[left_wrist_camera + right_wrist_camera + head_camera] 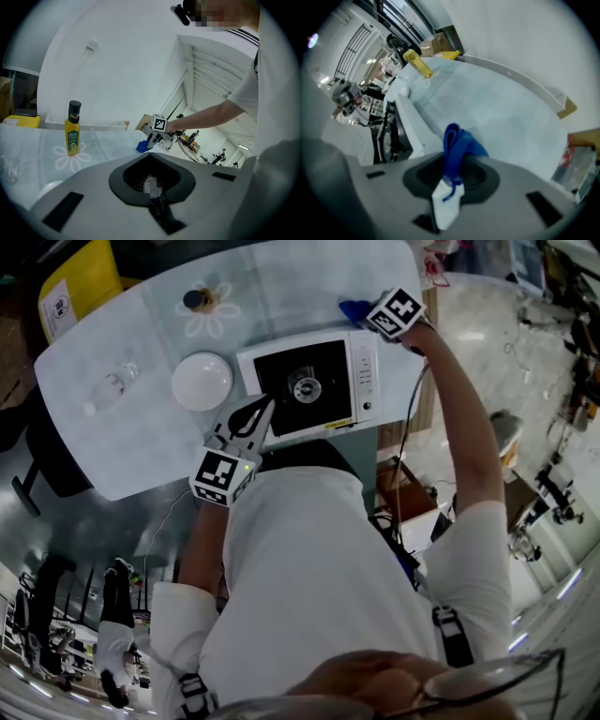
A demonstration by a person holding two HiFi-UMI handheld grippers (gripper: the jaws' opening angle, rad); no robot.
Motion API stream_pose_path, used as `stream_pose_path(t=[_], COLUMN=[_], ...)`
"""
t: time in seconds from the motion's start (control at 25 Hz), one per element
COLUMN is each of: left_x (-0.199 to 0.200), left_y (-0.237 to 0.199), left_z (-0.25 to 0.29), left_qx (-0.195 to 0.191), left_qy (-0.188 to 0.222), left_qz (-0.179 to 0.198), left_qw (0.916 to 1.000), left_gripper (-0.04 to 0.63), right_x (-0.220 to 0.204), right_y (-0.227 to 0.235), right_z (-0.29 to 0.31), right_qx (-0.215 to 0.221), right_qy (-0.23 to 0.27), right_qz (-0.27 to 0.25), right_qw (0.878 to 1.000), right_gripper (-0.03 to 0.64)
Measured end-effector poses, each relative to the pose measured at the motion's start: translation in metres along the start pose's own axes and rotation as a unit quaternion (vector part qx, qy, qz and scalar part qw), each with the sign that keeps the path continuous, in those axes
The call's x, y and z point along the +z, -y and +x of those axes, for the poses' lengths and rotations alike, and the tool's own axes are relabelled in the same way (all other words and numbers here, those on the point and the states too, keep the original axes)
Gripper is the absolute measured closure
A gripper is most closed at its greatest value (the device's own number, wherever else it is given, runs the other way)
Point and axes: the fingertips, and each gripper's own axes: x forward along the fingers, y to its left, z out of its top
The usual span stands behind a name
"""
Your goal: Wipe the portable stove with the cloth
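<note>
I count one bench (122,437), one portable stove (281,367), one blue cloth (352,308), one white bowl (202,381) and one yellow bottle (71,136). There may also be one clear plastic bottle (114,382), though it shows only faintly. I hold two tools: one left tool (253,416) and one right tool (364,317).
</note>
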Motion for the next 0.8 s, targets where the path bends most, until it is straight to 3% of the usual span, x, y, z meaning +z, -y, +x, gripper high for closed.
stream_pose_path(t=[0.32,0.8], left_x=[-0.005,-0.014], left_y=[-0.011,-0.022], left_z=[-0.008,-0.028], left_qx=[0.002,0.007], left_qy=[0.002,0.013], left_qz=[-0.004,-0.014], left_qw=[1.0,0.9998], left_gripper=[0.563,0.563], right_x=[0.013,0.055], right_y=[-0.023,-0.06], right_z=[0.005,0.015], right_qx=[0.039,0.099], right_qy=[0.007,0.029], right_qz=[0.044,0.14], right_qw=[0.998,0.985], right_gripper=[0.514,0.517])
